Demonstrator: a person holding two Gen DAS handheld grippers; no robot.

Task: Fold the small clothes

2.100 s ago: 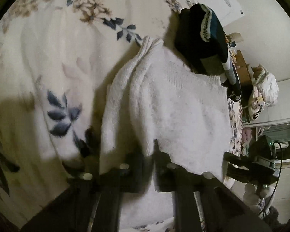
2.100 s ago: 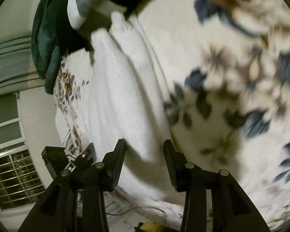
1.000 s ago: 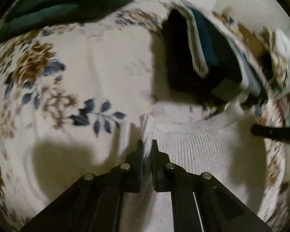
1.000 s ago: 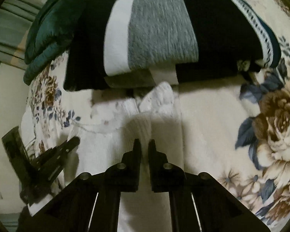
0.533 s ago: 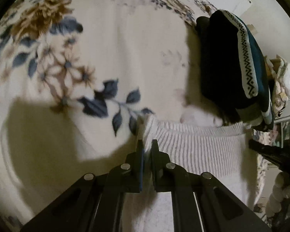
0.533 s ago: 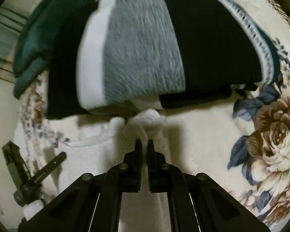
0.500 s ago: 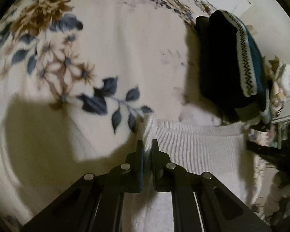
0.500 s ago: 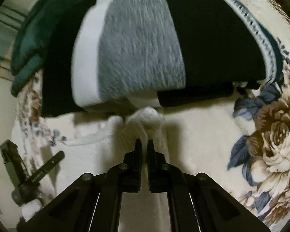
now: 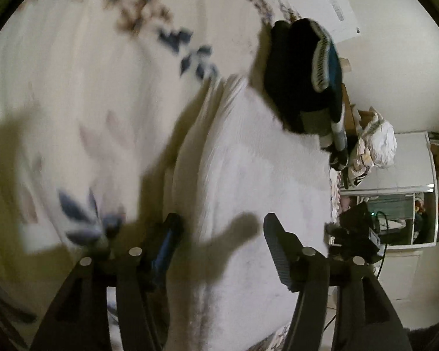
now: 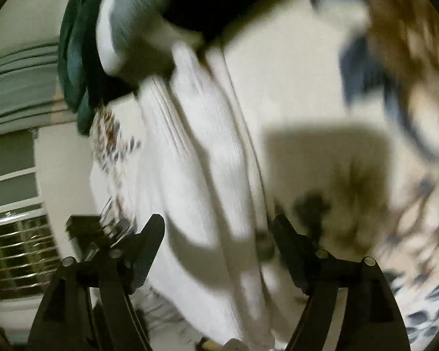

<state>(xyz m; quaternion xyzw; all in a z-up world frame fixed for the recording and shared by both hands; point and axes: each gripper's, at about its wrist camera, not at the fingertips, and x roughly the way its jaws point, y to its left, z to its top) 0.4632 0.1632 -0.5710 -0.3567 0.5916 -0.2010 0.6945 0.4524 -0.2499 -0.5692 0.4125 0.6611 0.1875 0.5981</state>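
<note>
My left gripper [image 9: 221,234] hangs with its jaws spread wide and nothing between them, above the white knitted garment [image 9: 248,175] that lies flat on the flowered blanket [image 9: 73,87]. My right gripper [image 10: 216,234] is spread just as wide and empty over the same white garment [image 10: 196,175], though that view is blurred. The garment's far end lies just beside the dark folded stack [image 9: 301,73], partly in its shadow; I cannot tell whether they touch.
</note>
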